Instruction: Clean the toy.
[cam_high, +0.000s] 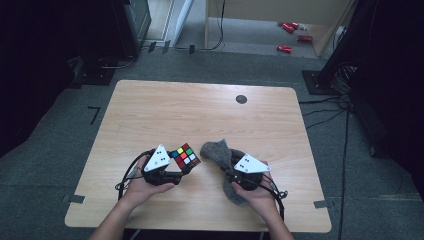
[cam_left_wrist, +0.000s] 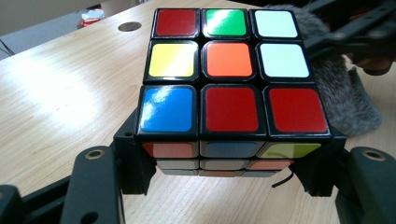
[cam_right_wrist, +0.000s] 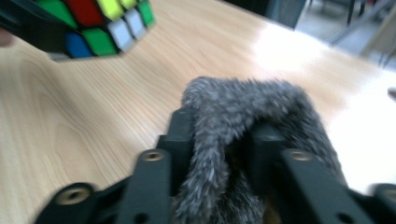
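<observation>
Careful: your left gripper (cam_high: 186, 169) clamps the Rubik's cube (cam_left_wrist: 229, 79) by its lower layers; your right gripper (cam_right_wrist: 219, 140) pinches the grey furry cloth (cam_right_wrist: 243, 107), which could snag near the table's (cam_high: 150, 115) front edge.

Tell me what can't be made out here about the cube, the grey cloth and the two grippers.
- Cube: underside and far faces hidden in the left gripper view; the black jaws cover its sides.
- Cloth: right gripper view is blurred, and the jaws hide the pinched part, so its shape is unclear.
- Cloth's near end, high view: under the right gripper and hand.
- Left gripper, high view: the grey plate hides its body.
- Red things on the floor: too small to identify.
</observation>
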